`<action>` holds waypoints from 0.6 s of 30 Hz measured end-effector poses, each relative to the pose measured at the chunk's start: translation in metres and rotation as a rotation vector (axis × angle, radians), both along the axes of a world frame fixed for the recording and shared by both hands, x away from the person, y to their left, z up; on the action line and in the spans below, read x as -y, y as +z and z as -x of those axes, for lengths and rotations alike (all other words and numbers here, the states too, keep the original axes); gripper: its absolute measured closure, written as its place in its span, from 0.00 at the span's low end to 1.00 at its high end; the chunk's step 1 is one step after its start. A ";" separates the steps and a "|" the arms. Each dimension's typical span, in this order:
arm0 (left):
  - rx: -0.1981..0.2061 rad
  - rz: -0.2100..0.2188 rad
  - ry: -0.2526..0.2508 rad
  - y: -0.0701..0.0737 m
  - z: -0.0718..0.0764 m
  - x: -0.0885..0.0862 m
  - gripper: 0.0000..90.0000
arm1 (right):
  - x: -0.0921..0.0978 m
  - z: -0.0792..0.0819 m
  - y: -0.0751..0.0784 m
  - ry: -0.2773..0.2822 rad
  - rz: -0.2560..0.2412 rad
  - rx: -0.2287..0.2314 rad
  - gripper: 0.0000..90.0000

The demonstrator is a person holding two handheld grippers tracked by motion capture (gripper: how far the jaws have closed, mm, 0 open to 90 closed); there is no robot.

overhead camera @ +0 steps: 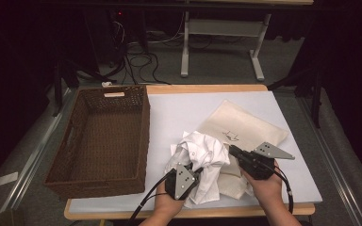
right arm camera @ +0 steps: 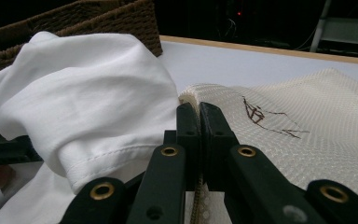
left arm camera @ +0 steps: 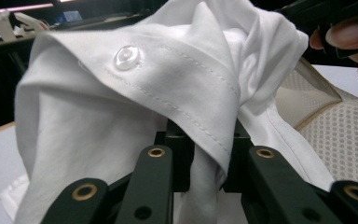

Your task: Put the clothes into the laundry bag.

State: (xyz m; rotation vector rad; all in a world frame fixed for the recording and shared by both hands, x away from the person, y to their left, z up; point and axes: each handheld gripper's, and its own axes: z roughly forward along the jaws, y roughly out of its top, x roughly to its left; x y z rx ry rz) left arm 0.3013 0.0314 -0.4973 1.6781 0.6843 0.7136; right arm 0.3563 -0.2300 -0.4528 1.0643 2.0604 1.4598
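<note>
The left gripper (left arm camera: 204, 161) is clamped on a crumpled white shirt (overhead camera: 202, 155); the right gripper (right arm camera: 200, 140) is pinched shut on the cream mesh bag's (right arm camera: 307, 135) edge, beside it on the counter (overhead camera: 179, 113).

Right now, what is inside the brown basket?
The wicker basket shows only its bare woven floor. The strip behind its near wall is hidden, so something small could lie there.

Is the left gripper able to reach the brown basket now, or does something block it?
Probably yes. The basket stands open just to its left with bare table between. But the left gripper is shut on the white shirt, so the shirt would come along.
</note>
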 end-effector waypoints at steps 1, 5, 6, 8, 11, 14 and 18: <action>-0.003 0.011 -0.007 0.001 0.001 -0.001 0.82 | 0.000 0.000 0.000 -0.001 0.001 -0.001 0.98; -0.012 0.057 -0.025 0.006 0.006 -0.005 0.64 | 0.000 0.001 -0.002 0.006 0.009 0.004 0.98; -0.008 0.060 -0.028 0.007 0.008 -0.005 0.60 | 0.000 0.002 -0.002 0.007 0.009 0.000 0.98; -0.005 0.065 -0.023 0.009 0.012 -0.006 0.52 | 0.001 0.002 -0.003 0.006 0.012 -0.002 0.98; 0.011 0.053 0.015 0.013 0.019 -0.007 0.42 | 0.003 0.004 -0.003 0.006 0.004 -0.015 0.98; 0.024 0.066 0.036 0.017 0.024 -0.008 0.34 | 0.006 0.004 -0.003 0.009 0.002 -0.021 0.98; -0.015 0.090 0.078 0.021 0.019 -0.009 0.19 | 0.008 0.004 -0.003 0.012 0.001 -0.023 0.98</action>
